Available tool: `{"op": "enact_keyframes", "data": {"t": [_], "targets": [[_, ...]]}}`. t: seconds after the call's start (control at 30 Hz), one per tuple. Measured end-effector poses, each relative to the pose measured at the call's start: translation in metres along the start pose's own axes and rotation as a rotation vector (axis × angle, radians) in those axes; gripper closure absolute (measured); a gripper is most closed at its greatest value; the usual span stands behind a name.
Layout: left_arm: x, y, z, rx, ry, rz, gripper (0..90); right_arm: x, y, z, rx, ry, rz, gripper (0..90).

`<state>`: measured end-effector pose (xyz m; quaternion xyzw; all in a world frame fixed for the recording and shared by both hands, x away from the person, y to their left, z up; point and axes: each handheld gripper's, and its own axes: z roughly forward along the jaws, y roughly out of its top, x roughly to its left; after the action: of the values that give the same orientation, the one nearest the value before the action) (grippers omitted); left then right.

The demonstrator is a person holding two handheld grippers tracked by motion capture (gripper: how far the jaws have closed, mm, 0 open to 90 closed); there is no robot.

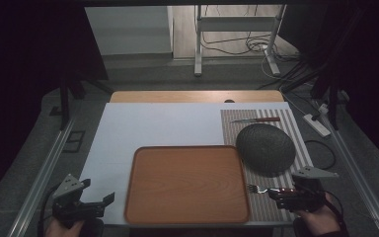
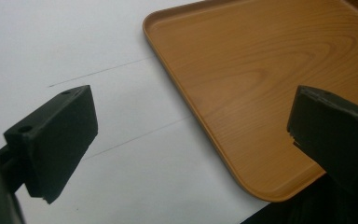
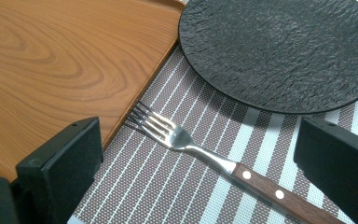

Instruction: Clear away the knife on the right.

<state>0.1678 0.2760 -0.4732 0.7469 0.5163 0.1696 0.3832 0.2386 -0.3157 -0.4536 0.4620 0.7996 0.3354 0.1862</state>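
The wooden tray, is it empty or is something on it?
Empty. The wooden tray shows only bare wood grain; the fork lies beside it on the striped mat.

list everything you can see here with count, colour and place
tray: 1, orange-brown wood, near middle of the table
placemat: 1, brown and white striped, right side
plate: 1, black, on the placemat right of the tray
fork: 1, steel with wooden handle, on the placemat near the tray's corner
knife: 1, reddish handle, far end of the placemat
table: 1, white top
left tool: 1, black, open, left of the tray
right tool: 1, black, open, over the fork's handle
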Motion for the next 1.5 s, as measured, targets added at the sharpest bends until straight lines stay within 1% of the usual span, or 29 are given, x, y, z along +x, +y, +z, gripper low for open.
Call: {"op": "enact_keyframes", "data": {"t": [0.13, 0.3, 0.47, 0.73, 1.03, 1.07, 1.1, 1.17, 1.23, 1.33, 1.37, 1.5], "targets": [[0.000, 0.000, 0.000, 0.001, 0.000, 0.000, 2.5, -0.001, 0.001, 0.000, -0.010, 0.008, 0.005, 1.5], [0.000, 0.000, 0.000, 0.003, 0.001, 0.000, 2.6, 0.000, 0.005, 0.002, -0.015, 0.017, -0.012, 1.4], [0.000, 0.000, 0.000, 0.003, 0.001, 0.000, 2.6, -0.001, 0.005, 0.004, -0.011, 0.023, -0.017, 1.4], [0.000, 0.000, 0.001, 0.005, 0.001, 0.000, 2.6, -0.001, 0.010, 0.007, -0.023, 0.035, -0.026, 1.4], [0.000, 0.001, 0.001, 0.007, 0.001, 0.000, 2.6, -0.006, 0.019, 0.011, -0.023, 0.039, -0.036, 1.4], [0.000, 0.001, 0.001, 0.008, 0.001, 0.000, 2.6, -0.006, 0.021, 0.012, -0.027, 0.037, -0.043, 1.4], [0.000, 0.001, 0.001, 0.008, 0.001, 0.000, 2.6, -0.007, 0.024, 0.012, -0.047, 0.035, -0.063, 1.5], [0.000, 0.001, 0.001, 0.009, 0.001, -0.001, 2.6, -0.007, 0.025, 0.013, -0.051, 0.038, -0.065, 1.5], [0.000, 0.001, 0.001, 0.010, 0.002, -0.001, 2.6, -0.008, 0.027, 0.014, -0.073, 0.043, -0.066, 1.4], [0.000, 0.001, 0.001, 0.010, 0.001, -0.001, 2.6, -0.010, 0.029, 0.017, -0.076, 0.045, -0.074, 1.4], [0.000, 0.001, 0.001, 0.010, 0.000, -0.002, 2.6, -0.011, 0.031, 0.018, -0.087, 0.060, -0.075, 1.4], [0.001, 0.001, 0.001, 0.010, 0.000, -0.002, 2.6, -0.011, 0.033, 0.020, -0.086, 0.062, -0.085, 1.4]]}}
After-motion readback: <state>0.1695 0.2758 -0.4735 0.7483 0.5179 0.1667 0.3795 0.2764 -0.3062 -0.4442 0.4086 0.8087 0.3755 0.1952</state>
